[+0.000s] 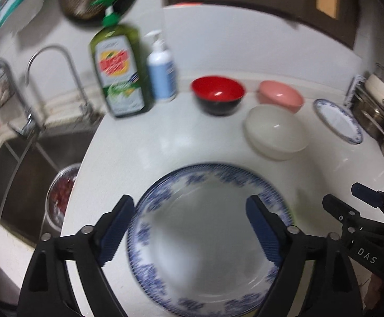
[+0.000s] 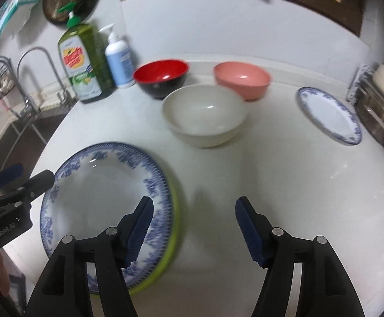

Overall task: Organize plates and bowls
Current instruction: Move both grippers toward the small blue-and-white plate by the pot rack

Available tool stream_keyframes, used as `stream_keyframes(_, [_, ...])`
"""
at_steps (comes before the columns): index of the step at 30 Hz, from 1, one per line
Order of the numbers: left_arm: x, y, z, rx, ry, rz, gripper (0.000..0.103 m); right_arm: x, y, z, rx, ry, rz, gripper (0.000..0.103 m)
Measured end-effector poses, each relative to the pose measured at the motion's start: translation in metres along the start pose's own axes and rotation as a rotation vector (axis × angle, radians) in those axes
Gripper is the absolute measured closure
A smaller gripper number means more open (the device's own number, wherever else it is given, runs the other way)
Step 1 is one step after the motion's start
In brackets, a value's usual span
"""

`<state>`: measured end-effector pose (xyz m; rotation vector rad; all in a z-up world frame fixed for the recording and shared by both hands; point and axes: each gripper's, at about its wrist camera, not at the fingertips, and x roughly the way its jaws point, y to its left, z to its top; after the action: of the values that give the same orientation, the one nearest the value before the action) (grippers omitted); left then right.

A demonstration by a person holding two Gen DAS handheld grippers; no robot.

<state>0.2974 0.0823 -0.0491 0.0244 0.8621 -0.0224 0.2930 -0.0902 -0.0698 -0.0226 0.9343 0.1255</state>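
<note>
Left claw (image 1: 189, 227) gapes above blue-patterned plate (image 1: 205, 237).

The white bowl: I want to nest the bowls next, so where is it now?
The white bowl stands mid-counter in the right wrist view, just in front of the red bowl and pink bowl, left of the small blue-rimmed plate.

Both views are evenly lit by soft, cool indoor light from above, with a slightly grey, grainy cast. Small white highlights sit inside the glossy red-and-black bowl (image 2: 161, 78), the pink plastic bowl (image 2: 242, 79) and the cream bowl (image 2: 205, 113). Soft shadows fall on the white countertop (image 2: 271, 185) at lower centre of the right wrist view. Motion blur smears the blue-patterned white plate (image 1: 207, 237) and the green dish-soap bottle (image 1: 118, 71), more strongly in the left wrist view. Fisheye distortion bends the counter edge and the steel sink (image 1: 20, 163); the corners fall to black.
</note>
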Motion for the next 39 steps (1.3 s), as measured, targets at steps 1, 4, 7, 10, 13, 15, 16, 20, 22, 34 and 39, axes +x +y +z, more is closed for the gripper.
stream_keyframes(1, [-0.002, -0.009, 0.005, 0.016, -0.015, -0.006, 0.013, -0.004, -0.007, 0.0, 0.011, -0.008, -0.007, 0.035])
stream_keyframes(4, [-0.003, -0.029, 0.016, 0.046, -0.037, -0.022, 0.011, -0.012, -0.027, 0.002, 0.045, -0.028, -0.032, 0.033])
stream_keyframes(7, [-0.005, -0.052, 0.029, 0.077, -0.058, -0.065, 0.01, -0.02, -0.047, 0.004, 0.073, -0.043, -0.066, 0.031])
stream_keyframes(10, [-0.008, -0.077, 0.04, 0.115, -0.085, -0.089, 0.009, -0.027, -0.068, 0.004, 0.108, -0.052, -0.096, 0.031])
stream_keyframes(13, [-0.011, -0.098, 0.048, 0.141, -0.101, -0.118, 0.009, -0.034, -0.087, 0.004, 0.134, -0.068, -0.131, 0.031])
stream_keyframes(15, [-0.011, -0.115, 0.054, 0.16, -0.109, -0.137, 0.009, -0.039, -0.098, 0.004, 0.149, -0.078, -0.157, 0.031])
stream_keyframes(16, [-0.011, -0.119, 0.056, 0.166, -0.111, -0.144, 0.009, -0.042, -0.105, 0.004, 0.157, -0.083, -0.168, 0.031])
stream_keyframes(20, [-0.012, -0.148, 0.066, 0.189, -0.125, -0.179, 0.009, -0.052, -0.131, 0.004, 0.188, -0.098, -0.195, 0.031])
stream_keyframes(22, [-0.011, -0.163, 0.073, 0.202, -0.127, -0.188, 0.009, -0.055, -0.142, 0.006, 0.2, -0.103, -0.203, 0.031])
stream_keyframes(34, [0.02, -0.235, 0.124, 0.223, -0.114, -0.243, 0.009, -0.055, -0.221, 0.027, 0.309, -0.131, -0.289, 0.031])
stream_keyframes(39, [0.047, -0.261, 0.144, 0.222, -0.093, -0.244, 0.009, -0.043, -0.253, 0.04, 0.355, -0.133, -0.315, 0.031])
